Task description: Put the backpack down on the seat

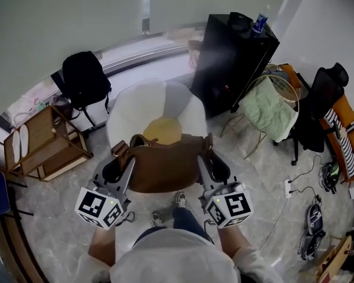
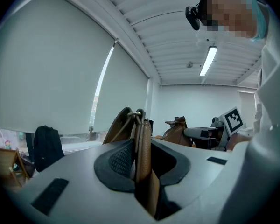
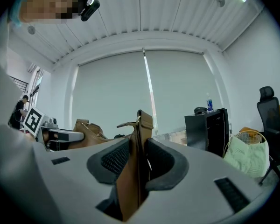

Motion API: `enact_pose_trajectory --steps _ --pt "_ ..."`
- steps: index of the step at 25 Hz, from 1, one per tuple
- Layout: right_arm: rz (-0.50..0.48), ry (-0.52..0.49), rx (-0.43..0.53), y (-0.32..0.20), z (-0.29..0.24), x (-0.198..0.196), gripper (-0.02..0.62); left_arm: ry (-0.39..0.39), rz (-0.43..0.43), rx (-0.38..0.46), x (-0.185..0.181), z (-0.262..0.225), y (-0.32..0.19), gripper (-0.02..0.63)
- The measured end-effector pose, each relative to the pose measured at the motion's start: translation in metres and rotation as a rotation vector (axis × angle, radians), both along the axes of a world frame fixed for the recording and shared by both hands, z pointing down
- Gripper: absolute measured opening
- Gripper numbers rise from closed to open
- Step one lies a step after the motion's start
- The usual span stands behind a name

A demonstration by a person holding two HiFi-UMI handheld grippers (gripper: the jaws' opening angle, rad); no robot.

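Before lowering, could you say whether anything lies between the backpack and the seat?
Nothing visible does. The backpack, held by the left tool and right tool, hangs at the near edge of the seat, which shows only a yellow cushion.

Black cabinet [image 1: 233, 61] near blind-covered window [image 1: 76, 16]; grey marbled floor [image 1: 59, 217]. Right of cabinet: black office chair [image 1: 320, 102]. Left of cabinet: wooden rack [image 1: 44, 141].

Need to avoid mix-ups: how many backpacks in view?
2. The brown backpack, gripped by left gripper and right gripper; black backpack on the floor by the window. More may be hidden.
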State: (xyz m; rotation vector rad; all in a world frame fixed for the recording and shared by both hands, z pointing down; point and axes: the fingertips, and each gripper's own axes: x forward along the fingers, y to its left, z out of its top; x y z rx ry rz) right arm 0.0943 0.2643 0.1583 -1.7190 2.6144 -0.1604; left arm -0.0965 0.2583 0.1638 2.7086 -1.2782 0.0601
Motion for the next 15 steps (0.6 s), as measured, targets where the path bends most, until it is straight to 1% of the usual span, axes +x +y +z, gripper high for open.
enact_pose_trajectory --steps 4,8,15 --pt "-0.023 -0.002 -0.010 -0.029 0.004 0.009 0.138 -0.001 -0.021 0.001 0.008 0.004 -0.024 0.094" --pt "-0.062 -0.001 -0.018 -0.063 0.007 0.019 0.138 -0.012 -0.060 0.002 0.019 0.005 -0.051 0.094" --pt "-0.127 0.007 -0.020 -0.117 0.009 0.036 0.138 -0.008 -0.122 -0.008 0.036 0.010 -0.093 0.094"
